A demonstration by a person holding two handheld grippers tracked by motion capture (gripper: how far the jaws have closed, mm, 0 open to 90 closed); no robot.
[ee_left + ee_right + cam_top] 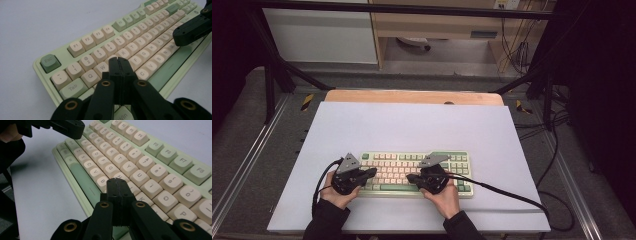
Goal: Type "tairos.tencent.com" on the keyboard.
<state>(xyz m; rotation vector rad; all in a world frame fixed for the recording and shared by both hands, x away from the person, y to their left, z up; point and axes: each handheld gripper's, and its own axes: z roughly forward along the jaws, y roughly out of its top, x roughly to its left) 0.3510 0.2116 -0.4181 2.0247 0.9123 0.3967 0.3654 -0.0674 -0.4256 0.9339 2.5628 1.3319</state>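
Both grippers hover over a pale green keyboard (pixel 412 172) with cream keys, lying on a white sheet (pixel 412 125) in the lower middle of the high view. Left gripper (pixel 371 173) sits over the keyboard's left half, its jaws pressed shut with nothing between them; in its own view the closed tip (pixel 119 61) hangs above the letter keys near W and E. Right gripper (pixel 411 177), likewise shut and empty, points toward the centre of the board; its tip (pixel 117 182) hangs near the H and J keys. The step in hand appears to be typing with closed tips. Next, one tip likely lowers squarely onto a single key without catching its neighbours.
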